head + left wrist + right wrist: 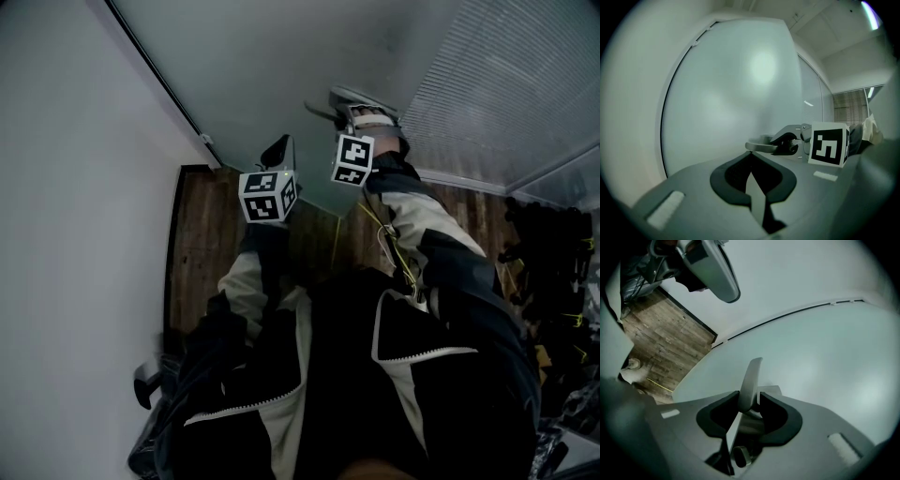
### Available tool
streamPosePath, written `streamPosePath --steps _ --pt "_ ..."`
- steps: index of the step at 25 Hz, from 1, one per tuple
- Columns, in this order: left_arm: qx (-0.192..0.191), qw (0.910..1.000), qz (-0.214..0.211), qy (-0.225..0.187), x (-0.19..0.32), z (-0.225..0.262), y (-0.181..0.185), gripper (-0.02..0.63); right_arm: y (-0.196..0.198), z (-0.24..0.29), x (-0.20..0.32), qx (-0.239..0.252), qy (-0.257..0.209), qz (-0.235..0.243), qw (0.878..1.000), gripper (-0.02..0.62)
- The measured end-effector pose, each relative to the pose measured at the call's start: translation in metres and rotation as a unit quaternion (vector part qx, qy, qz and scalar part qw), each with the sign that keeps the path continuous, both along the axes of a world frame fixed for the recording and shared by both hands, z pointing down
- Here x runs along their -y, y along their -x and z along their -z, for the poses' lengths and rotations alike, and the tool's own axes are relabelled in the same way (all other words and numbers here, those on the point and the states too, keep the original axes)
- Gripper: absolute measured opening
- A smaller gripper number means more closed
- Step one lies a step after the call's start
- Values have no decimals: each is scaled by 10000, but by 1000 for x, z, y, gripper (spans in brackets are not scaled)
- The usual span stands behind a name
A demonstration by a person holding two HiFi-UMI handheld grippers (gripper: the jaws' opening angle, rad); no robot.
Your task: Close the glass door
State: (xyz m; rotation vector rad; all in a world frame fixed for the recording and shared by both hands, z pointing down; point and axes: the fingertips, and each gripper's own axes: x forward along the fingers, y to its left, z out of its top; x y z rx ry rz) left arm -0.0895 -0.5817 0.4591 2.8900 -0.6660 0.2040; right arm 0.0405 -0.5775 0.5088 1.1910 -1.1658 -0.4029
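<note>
One glass door [281, 56], one lever handle [752, 373], two grippers (left gripper [750, 161], right gripper [751, 403]), two marker cubes [267, 195] [353, 159]

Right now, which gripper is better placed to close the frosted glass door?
Right: the right gripper has its jaws on the silver lever handle of the frosted glass door; the left gripper sits alongside, jaws together, empty.

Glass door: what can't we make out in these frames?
- Behind the glass door: frosted in every view.
- Where the door handle mounts: right gripper view, the right gripper clamped on it covers most of the base.
- Dark clutter at the head view's right edge: too dim, cut off.
- The floor underfoot: head view, the jacket blocks it.
</note>
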Motion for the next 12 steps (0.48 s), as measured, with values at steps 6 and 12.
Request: streamPosePath --steps 6,12 --pt "86 10000 -31 -29 6 0 -21 3 -36 1 12 -72 -10 -50 10000 138" --pt "162 9998 43 -47 20 -1 -57 3 -74 -1 28 -144 -16 5 9999 138"
